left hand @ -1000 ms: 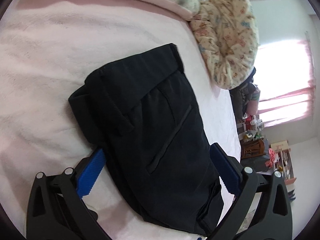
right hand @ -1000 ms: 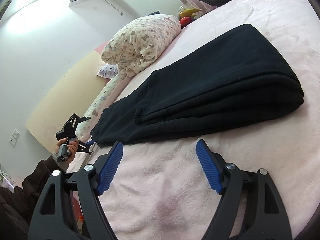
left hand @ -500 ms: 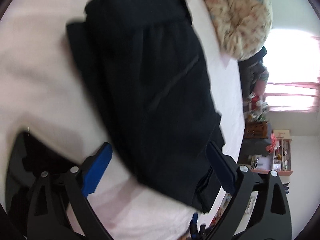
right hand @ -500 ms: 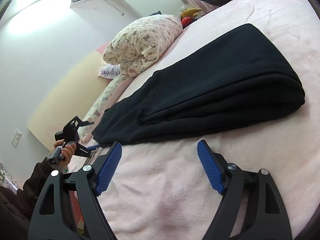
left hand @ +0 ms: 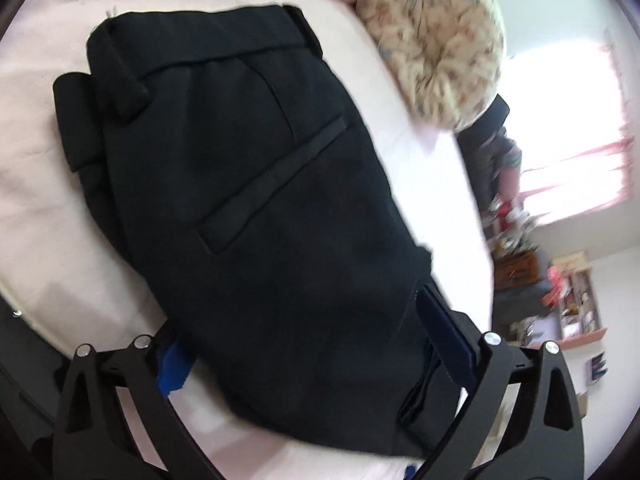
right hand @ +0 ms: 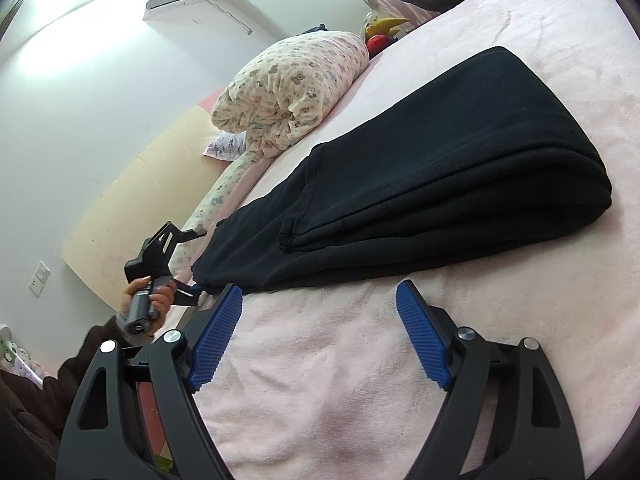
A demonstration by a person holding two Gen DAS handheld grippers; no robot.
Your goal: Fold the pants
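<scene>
Black pants [left hand: 256,184] lie folded on a pink bed [left hand: 48,216], with the waistband and a back pocket on top. My left gripper [left hand: 308,344] is open, its blue fingers straddling the near end of the pants; the left pad is partly hidden by cloth. In the right wrist view the pants [right hand: 460,184] form a layered stack. My right gripper [right hand: 320,336] is open and empty above the blanket, just short of the stack's edge. The left gripper [right hand: 164,264] shows there in a hand at the stack's far end.
A rolled floral quilt [right hand: 288,96] lies beyond the pants by the wall; it also shows in the left wrist view [left hand: 436,36]. The bed's edge [left hand: 472,208] runs close to the pants on the right, with a window and cluttered shelves [left hand: 576,304] beyond.
The left gripper has swung and pushed in over the pants' near end, so the cloth now lies between its fingers. The right gripper has barely moved.
</scene>
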